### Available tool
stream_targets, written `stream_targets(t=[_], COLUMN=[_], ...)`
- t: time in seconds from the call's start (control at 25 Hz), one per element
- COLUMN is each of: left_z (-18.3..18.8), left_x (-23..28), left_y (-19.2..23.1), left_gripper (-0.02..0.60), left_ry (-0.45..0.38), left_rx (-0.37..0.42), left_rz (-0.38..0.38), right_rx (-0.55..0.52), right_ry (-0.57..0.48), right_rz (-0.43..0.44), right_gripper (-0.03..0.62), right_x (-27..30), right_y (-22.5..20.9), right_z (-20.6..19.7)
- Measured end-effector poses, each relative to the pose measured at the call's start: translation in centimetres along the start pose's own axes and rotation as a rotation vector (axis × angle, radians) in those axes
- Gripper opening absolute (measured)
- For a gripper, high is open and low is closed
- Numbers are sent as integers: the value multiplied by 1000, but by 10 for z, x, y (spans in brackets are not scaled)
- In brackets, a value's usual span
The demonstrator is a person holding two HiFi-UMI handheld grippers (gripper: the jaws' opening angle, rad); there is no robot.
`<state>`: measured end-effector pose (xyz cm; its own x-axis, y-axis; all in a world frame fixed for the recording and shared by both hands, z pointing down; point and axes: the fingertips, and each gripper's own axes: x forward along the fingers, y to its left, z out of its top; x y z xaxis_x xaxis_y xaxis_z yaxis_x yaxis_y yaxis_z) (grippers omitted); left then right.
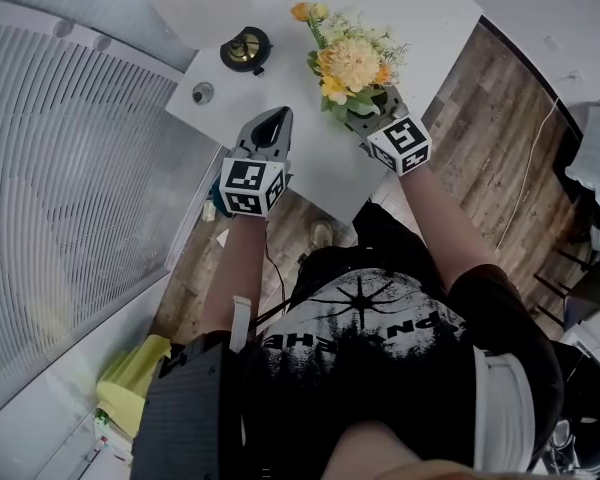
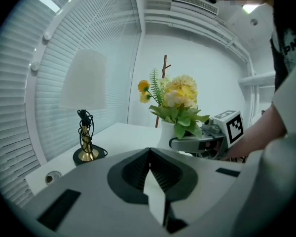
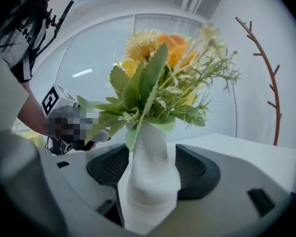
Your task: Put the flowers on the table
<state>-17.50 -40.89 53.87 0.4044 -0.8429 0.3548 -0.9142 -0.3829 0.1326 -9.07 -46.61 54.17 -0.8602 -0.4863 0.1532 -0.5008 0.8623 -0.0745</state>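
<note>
Left gripper [image 1: 277, 120] is held at the near edge of the table [image 1: 420, 13], jaws brought fully together, nothing caught between them. Ahead of it and off to its left, a lamp [image 1: 245, 50] with a brass base is seen standing on the white top. Ahead and to its right the flowers [image 1: 350, 63] are found, yellow and orange, set in a white vase [image 3: 150, 181] standing upright on the table. And the right gripper [image 1: 370, 116] is placed around that vase: jaws spread wide, one pad either side, no squeeze to be seen.
</note>
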Motion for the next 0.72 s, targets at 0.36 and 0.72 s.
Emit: stream_targets(t=[0.36,0.72], left_z=[19,35], left_x=[-11,-38], left_y=[-17,-44], left_gripper=[12,12], left_ry=[-46,-75], left_rx=[24,66], left_rz=[-37,-93], right_rx=[41,29], right_ry=[49,66], right_rz=[-77,-122], right_gripper=[281,182], right_x=[-41,-79], right_y=[0,26], right_z=[-13,10])
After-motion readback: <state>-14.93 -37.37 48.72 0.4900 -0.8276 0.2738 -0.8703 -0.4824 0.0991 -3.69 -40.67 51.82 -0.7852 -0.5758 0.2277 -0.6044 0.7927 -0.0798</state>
